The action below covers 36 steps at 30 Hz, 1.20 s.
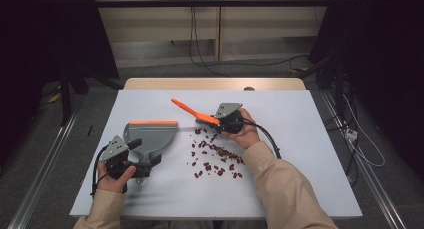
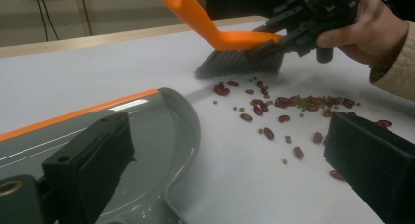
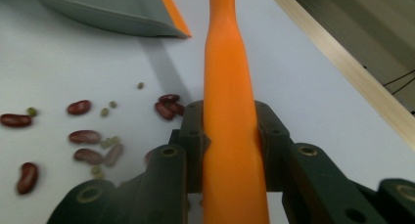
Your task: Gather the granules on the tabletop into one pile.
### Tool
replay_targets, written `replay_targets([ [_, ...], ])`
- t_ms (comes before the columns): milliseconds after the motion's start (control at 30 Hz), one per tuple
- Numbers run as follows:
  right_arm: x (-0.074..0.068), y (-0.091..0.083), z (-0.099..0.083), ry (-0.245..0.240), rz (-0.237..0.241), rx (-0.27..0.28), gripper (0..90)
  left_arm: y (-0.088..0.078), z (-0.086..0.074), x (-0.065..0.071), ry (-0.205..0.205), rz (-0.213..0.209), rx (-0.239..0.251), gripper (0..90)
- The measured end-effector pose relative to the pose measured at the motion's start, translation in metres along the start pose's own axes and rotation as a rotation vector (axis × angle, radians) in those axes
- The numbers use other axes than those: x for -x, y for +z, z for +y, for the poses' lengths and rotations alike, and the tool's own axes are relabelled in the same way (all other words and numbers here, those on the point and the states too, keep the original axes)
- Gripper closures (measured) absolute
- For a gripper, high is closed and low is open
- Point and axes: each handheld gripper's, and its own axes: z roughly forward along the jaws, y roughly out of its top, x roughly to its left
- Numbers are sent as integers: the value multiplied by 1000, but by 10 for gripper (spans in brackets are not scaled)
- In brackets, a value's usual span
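Your right gripper [image 1: 220, 122] was clamped tight on the orange plastic handle of the small hand brush [image 1: 192, 111], jaws closed on both sides of the handle as the right gripper view showed [image 3: 230, 136], with the handle slanting up and away toward the far left in the high view. Grey bristles [image 2: 240, 62] rested on or just above the white table top [image 1: 300, 154], at the far edge of the spill. The scattered dark red kidney beans mixed with small green beans [image 1: 215, 156] lay loose on the table, just in front of the bristles and trailing toward you and your right sleeve. Your left gripper [image 1: 145, 161] sat at the handle of the grey plastic dustpan with the orange lip [image 1: 152, 134]; grip looked closed on it, but the left gripper view showed its jaws standing well apart, so I could not tell for sure. The dustpan lay flat to the left of the beans, near but apart from them, the lip on its far side. My read: the beans are light, hard and smooth, will roll and skitter, so you should sweep them rather than pinch them. The brush is light and stiff, best held low on the handle; the bristles are soft.
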Motion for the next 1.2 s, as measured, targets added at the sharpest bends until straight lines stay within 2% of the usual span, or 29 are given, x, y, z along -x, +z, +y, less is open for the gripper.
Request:
replay_targets([
  [300,-18,-17,-2,-50,86,-7,711,1,0,0,2,1,-2,39],
  [567,-32,-30,-5,-50,122,-6,710,0,0,0,6,6,3,39],
  [833,-42,-41,-5,-61,138,-5,713,0,1,2,8,5,4,40],
  [933,-40,-44,-2,-57,113,11,714,1,1,2,9,4,2,40],
  [1067,-29,-45,6,-21,77,56,714,1,2,2,10,2,4,40],
  [1200,-16,-34,14,7,51,74,714,1,2,2,10,6,8,42],
])
